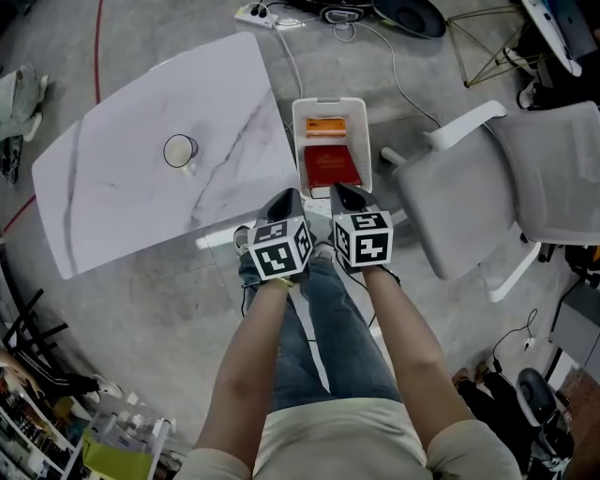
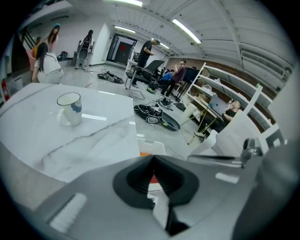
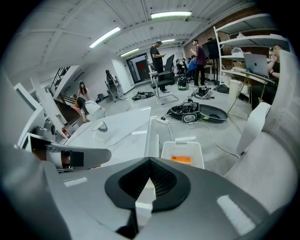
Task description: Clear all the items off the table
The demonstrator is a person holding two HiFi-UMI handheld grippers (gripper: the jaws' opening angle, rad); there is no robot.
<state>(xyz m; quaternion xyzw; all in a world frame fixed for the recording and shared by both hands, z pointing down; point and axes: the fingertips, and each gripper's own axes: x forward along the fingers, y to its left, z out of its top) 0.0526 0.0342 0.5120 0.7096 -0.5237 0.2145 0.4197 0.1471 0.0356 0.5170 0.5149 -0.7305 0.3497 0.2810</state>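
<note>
A white mug (image 1: 180, 151) stands alone on the white marble table (image 1: 122, 206), left of its middle. On the floor by the table's right edge sits a white basket (image 1: 305, 122) holding a red book (image 1: 330, 166) and an orange item (image 1: 325, 127). My left gripper (image 1: 286, 201) and right gripper (image 1: 348, 195) hover side by side just in front of the basket, both shut and empty. In the left gripper view the mug (image 2: 70, 108) sits far left of the shut jaws. The right gripper view looks over the basket (image 3: 183, 153), with the mug (image 3: 100, 126) far off on the table.
A grey office chair (image 1: 506, 178) stands right of the basket. A power strip (image 1: 255, 13) and cables lie on the floor beyond the table. Several people (image 3: 157, 58) stand far back in the room. Shelving (image 2: 211, 101) lines one wall.
</note>
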